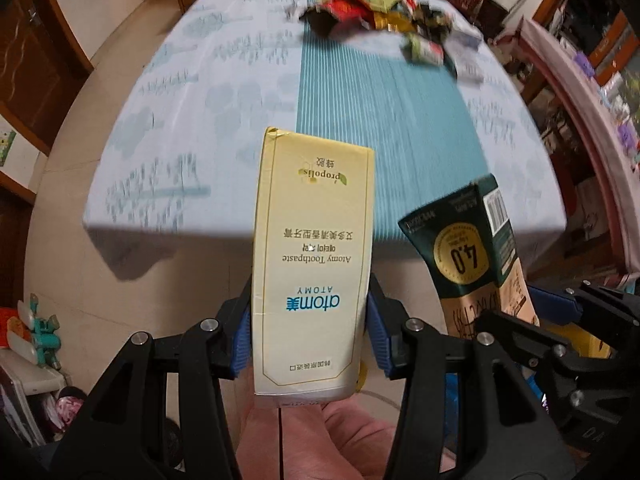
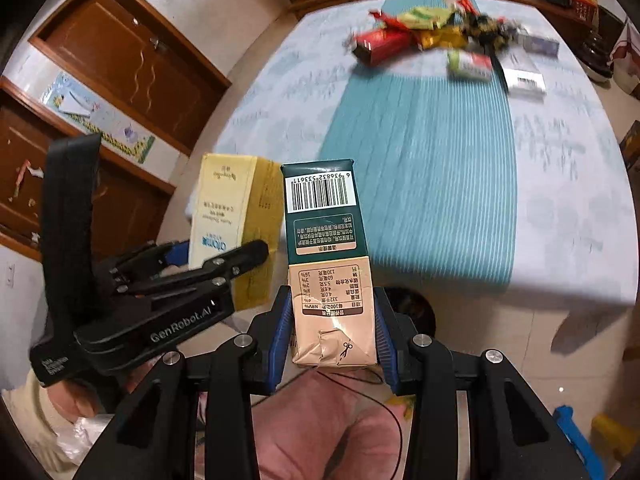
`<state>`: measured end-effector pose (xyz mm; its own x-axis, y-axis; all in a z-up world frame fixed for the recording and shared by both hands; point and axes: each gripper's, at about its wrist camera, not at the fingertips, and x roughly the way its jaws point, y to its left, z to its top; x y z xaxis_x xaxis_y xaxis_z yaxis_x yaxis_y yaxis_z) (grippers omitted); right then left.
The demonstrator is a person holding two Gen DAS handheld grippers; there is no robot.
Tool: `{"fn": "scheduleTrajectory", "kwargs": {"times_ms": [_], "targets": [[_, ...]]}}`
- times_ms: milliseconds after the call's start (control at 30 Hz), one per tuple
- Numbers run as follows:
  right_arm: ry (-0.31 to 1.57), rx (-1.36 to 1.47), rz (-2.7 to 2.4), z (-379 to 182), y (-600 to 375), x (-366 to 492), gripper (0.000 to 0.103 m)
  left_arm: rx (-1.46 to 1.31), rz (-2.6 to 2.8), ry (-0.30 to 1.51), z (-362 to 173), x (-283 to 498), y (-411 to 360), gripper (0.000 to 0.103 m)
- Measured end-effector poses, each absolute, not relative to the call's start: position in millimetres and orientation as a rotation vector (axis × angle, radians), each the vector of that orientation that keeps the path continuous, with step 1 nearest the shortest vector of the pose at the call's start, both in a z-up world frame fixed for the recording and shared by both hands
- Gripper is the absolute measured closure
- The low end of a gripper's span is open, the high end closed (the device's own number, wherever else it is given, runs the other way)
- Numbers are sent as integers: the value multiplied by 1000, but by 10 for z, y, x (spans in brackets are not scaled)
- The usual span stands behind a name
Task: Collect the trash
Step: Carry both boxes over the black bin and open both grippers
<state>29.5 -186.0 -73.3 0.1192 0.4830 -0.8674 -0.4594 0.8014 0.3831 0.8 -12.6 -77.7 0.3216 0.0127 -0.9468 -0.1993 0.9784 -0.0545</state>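
My left gripper [image 1: 310, 320] is shut on a pale yellow toothpaste box [image 1: 316, 248], held upright off the near edge of the table. My right gripper [image 2: 332, 328] is shut on a green and tan milk carton [image 2: 324, 248], also held off the table's near edge. The carton shows at the right of the left wrist view [image 1: 472, 256], and the toothpaste box shows at the left of the right wrist view [image 2: 228, 212], so the two grippers are side by side. A pile of wrappers and small boxes [image 1: 384, 12] lies at the far end of the table [image 2: 452, 36].
The table [image 1: 224, 120] has a pale blue cloth with a teal striped runner [image 1: 384, 128]. Tiled floor lies below the grippers. Wooden doors [image 2: 132, 68] stand at the left. A cluttered shelf [image 1: 592, 92] is at the right. My pink-clad lap [image 2: 332, 428] is below.
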Motion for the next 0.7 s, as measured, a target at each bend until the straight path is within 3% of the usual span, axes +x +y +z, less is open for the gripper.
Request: {"fn": "scheduleTrajectory", "kwargs": {"times_ms": [267,700], "targets": [[1429,75,561,-1609,-2064,-247,65,-67,102,1318,-1363,-360,-371,58],[1526,189,341,-3469,-1961,-592,65,-10,83,1364,-3058,-427,-479,57]]}}
